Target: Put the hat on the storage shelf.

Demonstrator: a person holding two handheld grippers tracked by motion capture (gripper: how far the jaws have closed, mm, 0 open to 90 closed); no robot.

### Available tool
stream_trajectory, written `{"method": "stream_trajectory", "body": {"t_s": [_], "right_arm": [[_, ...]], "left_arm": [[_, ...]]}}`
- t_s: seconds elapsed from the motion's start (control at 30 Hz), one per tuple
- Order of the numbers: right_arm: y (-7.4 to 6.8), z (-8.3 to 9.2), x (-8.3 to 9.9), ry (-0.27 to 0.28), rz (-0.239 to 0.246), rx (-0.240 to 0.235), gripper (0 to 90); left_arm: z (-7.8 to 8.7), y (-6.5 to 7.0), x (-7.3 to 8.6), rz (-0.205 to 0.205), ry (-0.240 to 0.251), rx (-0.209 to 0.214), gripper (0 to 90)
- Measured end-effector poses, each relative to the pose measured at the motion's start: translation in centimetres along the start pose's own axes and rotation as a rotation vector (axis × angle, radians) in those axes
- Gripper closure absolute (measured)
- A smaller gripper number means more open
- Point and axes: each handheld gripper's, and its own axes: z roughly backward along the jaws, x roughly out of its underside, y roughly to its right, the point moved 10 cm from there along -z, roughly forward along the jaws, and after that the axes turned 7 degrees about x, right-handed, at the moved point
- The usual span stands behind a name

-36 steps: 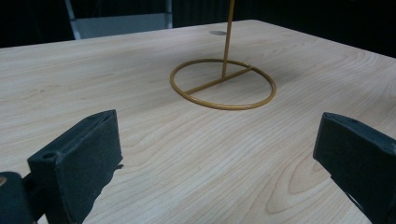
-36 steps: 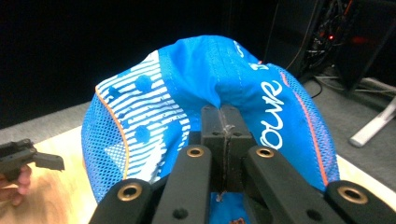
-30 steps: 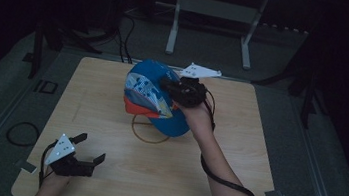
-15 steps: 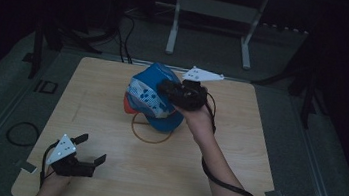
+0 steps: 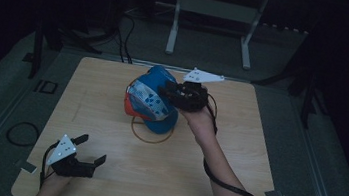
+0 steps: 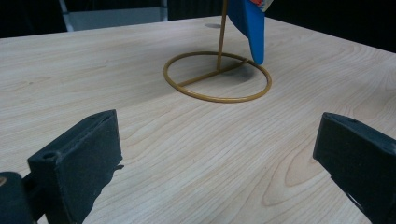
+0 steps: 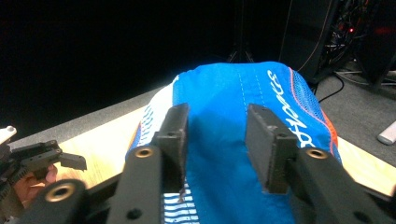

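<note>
A blue cap point(image 5: 149, 100) with white and orange panels hangs above a gold wire stand point(image 5: 150, 135) at the table's middle. My right gripper point(image 5: 165, 93) reaches it from the right. In the right gripper view, its jaws are closed on a fold of the cap's blue fabric point(image 7: 261, 84) at the gripper point(image 7: 215, 135). In the left gripper view the cap's brim point(image 6: 252, 23) hangs beside the stand's upright post, over the ring base point(image 6: 217, 77). My left gripper point(image 5: 91, 149) rests open near the table's front left corner, with nothing in it point(image 6: 217, 154).
The wooden table point(image 5: 256, 153) stands on a dark floor. A metal frame point(image 5: 213, 12) and cables point(image 5: 126, 26) lie beyond its far edge. A cable loop point(image 5: 22, 133) lies on the floor at the left.
The cap has turned and tilted in my right gripper, so its outline looks narrower. The left gripper has stayed in place.
</note>
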Motion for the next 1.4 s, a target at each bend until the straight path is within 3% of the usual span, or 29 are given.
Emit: {"method": "stream_trajectory", "body": {"t_s": [0.4,0.63,0.73,0.8,1.03,1.2,1.4], "right_arm": [[-0.3,1.8,1.3,-0.01,0.035,-0.022,37.8],[-0.4,3.4,2.9,-0.005,0.018,-0.08,19.0],[-0.3,4.1,3.4,0.012,-0.01,-0.103,18.9],[-0.3,4.4,3.9,0.008,-0.001,-0.111,17.3],[0.3,5.1,6.5,-0.013,0.048,-0.085,16.0],[0.9,5.2,8.5,-0.037,0.037,-0.057,16.0],[1.3,5.4,11.1,-0.061,0.041,-0.069,16.0]], "left_arm": [[0.0,0.0,0.1,-0.003,-0.006,0.001,1.5],[-0.1,0.0,0.3,-0.006,-0.013,0.002,1.5],[-0.1,0.0,0.3,-0.007,-0.013,0.003,1.5],[-0.2,0.0,0.3,-0.005,-0.015,0.005,1.4],[-0.1,0.1,0.2,-0.003,-0.006,0.01,1.4],[0.0,-0.1,0.2,-0.002,-0.002,0.004,1.4],[-0.1,-0.1,0.3,-0.003,-0.007,0.004,1.4]]}}
